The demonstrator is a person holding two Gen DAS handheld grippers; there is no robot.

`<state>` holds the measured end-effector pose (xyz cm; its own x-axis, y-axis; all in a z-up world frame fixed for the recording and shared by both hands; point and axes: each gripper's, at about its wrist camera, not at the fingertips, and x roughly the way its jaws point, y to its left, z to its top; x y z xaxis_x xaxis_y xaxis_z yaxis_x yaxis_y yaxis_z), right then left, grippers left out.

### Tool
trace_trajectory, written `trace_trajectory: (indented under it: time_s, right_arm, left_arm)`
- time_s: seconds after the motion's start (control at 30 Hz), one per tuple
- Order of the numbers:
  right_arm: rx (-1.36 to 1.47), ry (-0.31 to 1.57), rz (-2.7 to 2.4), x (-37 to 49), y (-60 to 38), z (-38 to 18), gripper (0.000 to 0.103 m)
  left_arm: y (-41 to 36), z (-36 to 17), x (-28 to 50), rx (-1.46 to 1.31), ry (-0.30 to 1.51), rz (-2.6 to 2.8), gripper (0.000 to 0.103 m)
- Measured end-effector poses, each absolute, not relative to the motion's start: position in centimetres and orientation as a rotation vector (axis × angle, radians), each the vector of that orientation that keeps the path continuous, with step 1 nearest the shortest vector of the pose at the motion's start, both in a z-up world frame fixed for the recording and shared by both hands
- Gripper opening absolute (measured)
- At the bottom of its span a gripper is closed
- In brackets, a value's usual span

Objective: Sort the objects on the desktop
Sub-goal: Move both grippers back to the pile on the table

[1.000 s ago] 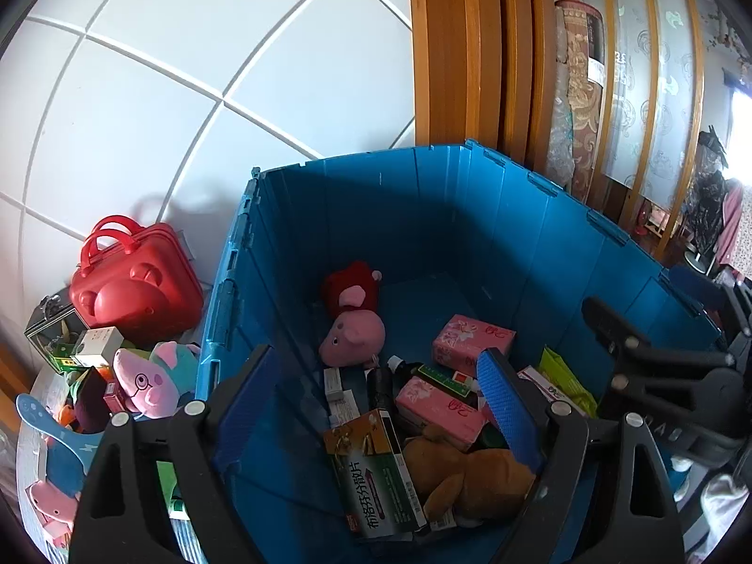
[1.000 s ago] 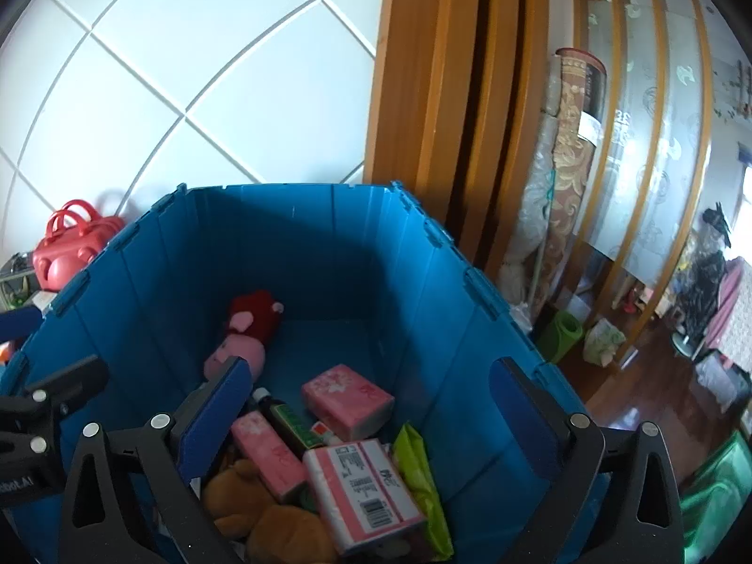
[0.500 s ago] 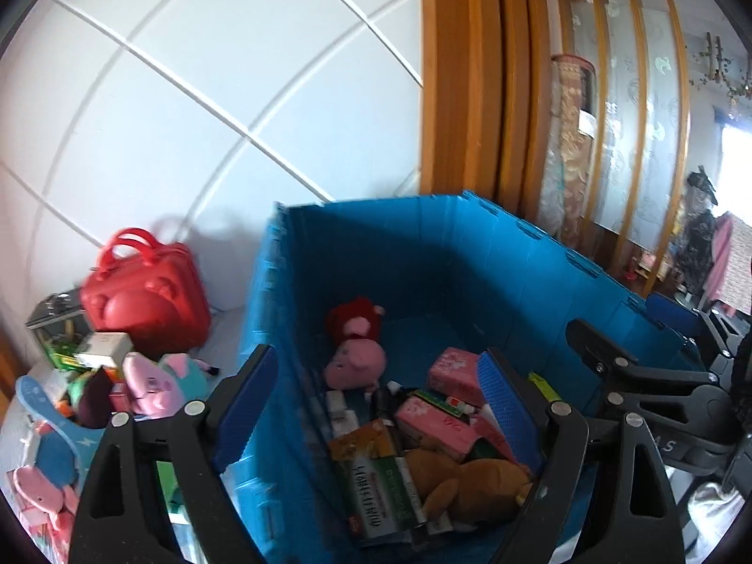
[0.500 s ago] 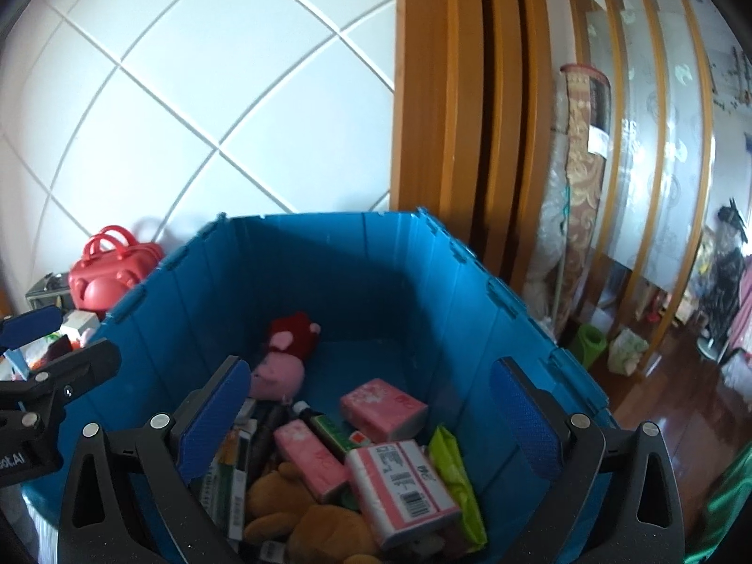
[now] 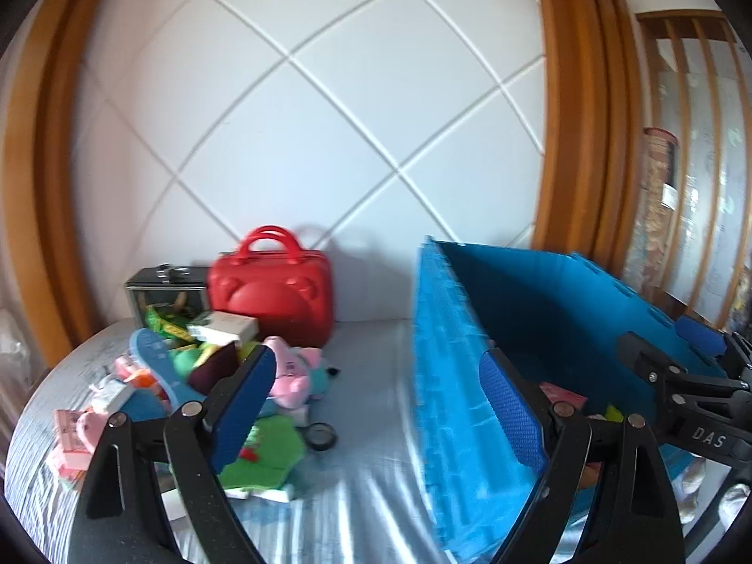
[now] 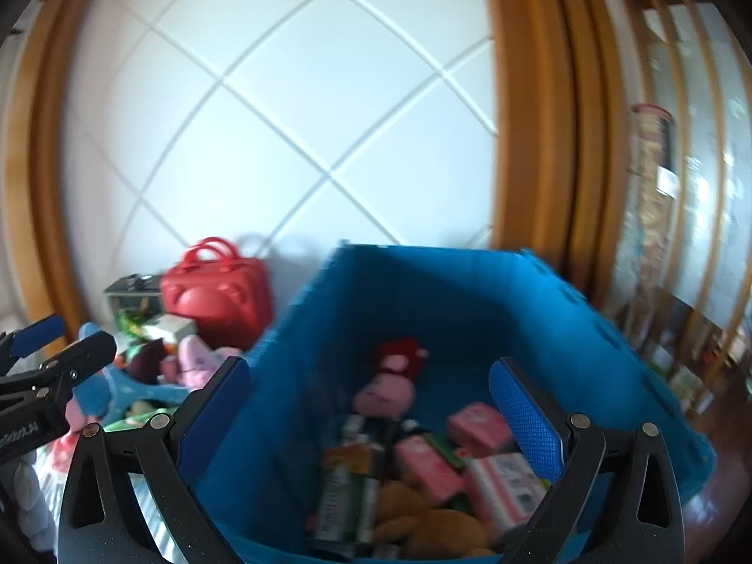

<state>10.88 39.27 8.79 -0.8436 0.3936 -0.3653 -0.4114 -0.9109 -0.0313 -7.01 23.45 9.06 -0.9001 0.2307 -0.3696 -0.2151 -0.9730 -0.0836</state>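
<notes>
both views have swung away from the blue crate (image 5: pixel 554 329) toward the loose pile (image 5: pixel 197 376) on the grey cloth (image 5: pixel 366 423), where a second ago they looked down into the crate; i read that as the start of the next pick. the left gripper (image 5: pixel 376 404) has its fingers spread wide with nothing between them, straddling the crate's near wall. the right gripper (image 6: pixel 371 413) is just as wide and empty, over the crate's contents. the pile lies left of the crate, in front of the red case (image 5: pixel 272 286), with a pink plush (image 5: pixel 293 369) on its near side. the right wrist view is smeared, so the boxes (image 6: pixel 474 427) in the crate are probably cartons, hard to read. the pile's lower items are hidden behind the left finger (image 5: pixel 239 395)
</notes>
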Motion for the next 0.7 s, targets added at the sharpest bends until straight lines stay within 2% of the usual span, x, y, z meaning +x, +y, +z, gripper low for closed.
trace_trajectory:
  time_s: [0.5, 0.7]
  right_arm:
    - [-0.624, -0.037, 2.909, 3.7, 27.0, 7.5, 0.103]
    - [-0.648, 0.029, 2.988, 1.7, 24.3, 5.2, 0.103]
  left_arm:
    - [7.3, 4.9, -7.0, -0.730, -0.158, 3.087, 0.089]
    - [0.0, 1.0, -6.9, -0.890, -0.230, 3.185, 0.089]
